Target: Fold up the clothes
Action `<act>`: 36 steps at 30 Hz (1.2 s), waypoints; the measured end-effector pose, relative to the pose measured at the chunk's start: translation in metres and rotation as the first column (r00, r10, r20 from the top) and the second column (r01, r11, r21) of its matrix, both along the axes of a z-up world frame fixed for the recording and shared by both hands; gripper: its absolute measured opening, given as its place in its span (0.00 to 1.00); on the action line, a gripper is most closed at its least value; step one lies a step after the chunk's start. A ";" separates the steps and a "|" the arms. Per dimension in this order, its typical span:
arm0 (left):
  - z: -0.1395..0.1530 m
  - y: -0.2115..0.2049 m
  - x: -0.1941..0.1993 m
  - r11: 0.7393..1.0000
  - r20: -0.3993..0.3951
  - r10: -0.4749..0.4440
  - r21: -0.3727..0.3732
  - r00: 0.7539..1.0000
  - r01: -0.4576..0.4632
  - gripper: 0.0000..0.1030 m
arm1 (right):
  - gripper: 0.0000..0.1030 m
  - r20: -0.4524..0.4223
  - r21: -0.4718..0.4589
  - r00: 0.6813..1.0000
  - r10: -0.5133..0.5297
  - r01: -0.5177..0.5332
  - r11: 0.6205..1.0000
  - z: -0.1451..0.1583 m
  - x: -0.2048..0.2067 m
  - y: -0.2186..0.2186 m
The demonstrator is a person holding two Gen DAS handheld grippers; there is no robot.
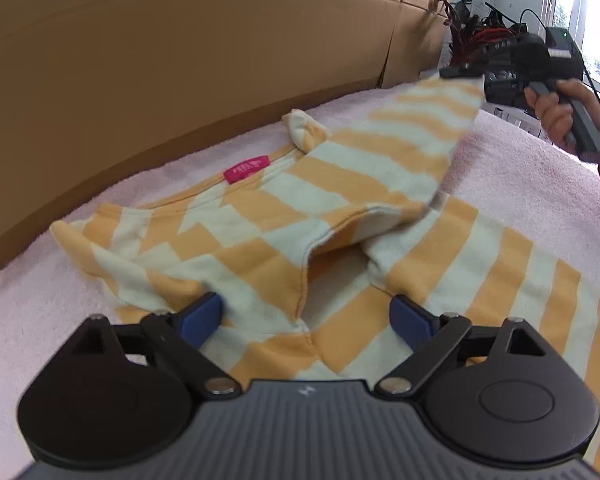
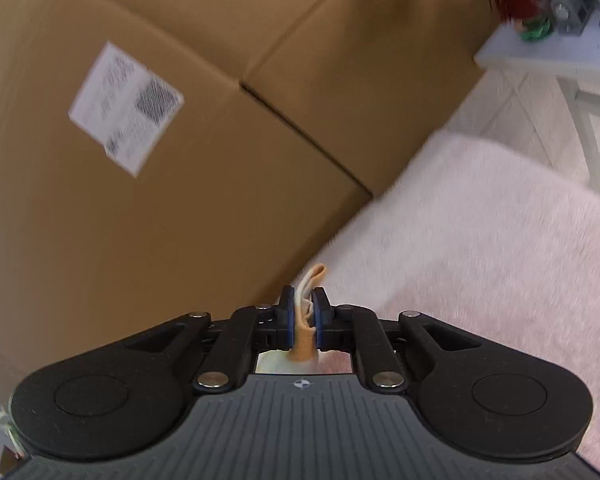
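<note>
Tall cardboard boxes (image 1: 180, 40) are standing along the far edge of the counter (image 1: 40, 308), which is lying under a pink fleecy cover. Spread across that cover is the striped shirt (image 1: 260, 240), orange and cream, with a pink neck label (image 1: 246, 169) facing up. Its right-hand portion (image 1: 412, 136) is hanging in the air, stretched up toward the right gripper (image 2: 303, 312), whose jaws are pinching a bunched edge of the fabric tight. A person's hand (image 1: 556, 108) is holding that tool's grip. The left gripper (image 1: 305, 314) is hovering low over the near part of the shirt, jaws spread wide and holding nothing.

This seems to be a side fold in progress, the lifted portion being carried across the body. Next, I judge, the right gripper needs to be laying that fabric flat over the middle, edges matched, before letting go.
</note>
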State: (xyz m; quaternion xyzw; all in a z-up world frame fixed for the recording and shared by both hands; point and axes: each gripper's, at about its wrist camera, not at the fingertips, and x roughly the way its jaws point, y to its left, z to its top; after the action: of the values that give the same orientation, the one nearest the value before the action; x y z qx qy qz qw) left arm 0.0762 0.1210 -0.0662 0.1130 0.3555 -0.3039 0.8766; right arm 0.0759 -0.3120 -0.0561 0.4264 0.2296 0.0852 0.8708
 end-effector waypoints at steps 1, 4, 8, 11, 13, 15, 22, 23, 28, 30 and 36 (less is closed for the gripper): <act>0.000 0.000 0.001 1.000 -0.005 -0.004 -0.003 1.000 0.004 0.89 | 0.10 0.032 0.016 0.999 -0.030 0.030 0.999 0.007 -0.003 -0.008; 0.000 0.005 0.004 1.000 -0.020 -0.013 -0.027 1.000 0.012 0.89 | 0.10 0.004 -0.056 0.999 -0.040 0.041 0.998 0.007 0.003 -0.012; -0.001 0.003 0.003 1.000 -0.015 -0.020 -0.015 1.000 0.020 0.91 | 0.10 -0.039 -0.097 0.999 -0.030 0.026 0.995 -0.008 0.011 -0.007; 0.003 0.002 0.006 1.000 -0.030 -0.027 -0.005 0.999 0.027 0.89 | 0.10 -0.046 -0.099 0.998 -0.037 0.032 0.995 -0.015 0.011 -0.008; 0.010 0.003 0.011 1.000 -0.024 -0.023 -0.015 0.999 0.023 0.87 | 0.10 -0.051 -0.100 0.998 -0.042 0.037 0.994 -0.020 0.011 -0.009; 0.012 0.006 0.019 1.000 -0.016 -0.006 -0.024 1.000 0.005 0.89 | 0.10 -0.056 -0.101 0.997 -0.047 0.041 0.994 -0.024 0.012 -0.009; 0.005 0.000 0.032 0.999 -0.053 -0.038 -0.016 0.998 0.037 0.90 | 0.10 -0.072 -0.105 0.995 -0.064 0.056 0.993 -0.040 0.013 -0.012; 0.010 0.003 0.033 0.999 -0.043 -0.039 -0.031 0.998 0.037 0.89 | 0.10 -0.074 -0.103 0.995 -0.067 0.059 0.993 -0.042 0.013 -0.012; 0.010 0.023 0.059 0.997 -0.035 0.059 -0.045 0.998 -0.061 0.91 | 0.10 -0.054 -0.067 0.995 -0.080 0.076 0.995 -0.046 0.012 -0.015; -0.001 0.035 0.074 0.993 -0.056 0.102 -0.051 0.993 -0.105 0.89 | 0.10 -0.050 -0.079 0.995 -0.081 0.077 0.994 -0.045 0.011 -0.014; 0.007 0.038 0.069 0.991 -0.055 0.103 -0.075 0.993 -0.107 0.92 | 0.29 -0.046 -0.122 0.983 -0.175 0.168 0.978 -0.034 0.003 -0.019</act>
State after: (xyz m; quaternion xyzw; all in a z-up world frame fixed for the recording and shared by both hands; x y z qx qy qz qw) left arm 0.1451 0.1587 -0.0589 0.0520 0.3712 -0.2739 0.8857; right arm 0.0786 -0.3309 -0.0905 0.3950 0.2209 -0.0160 0.8916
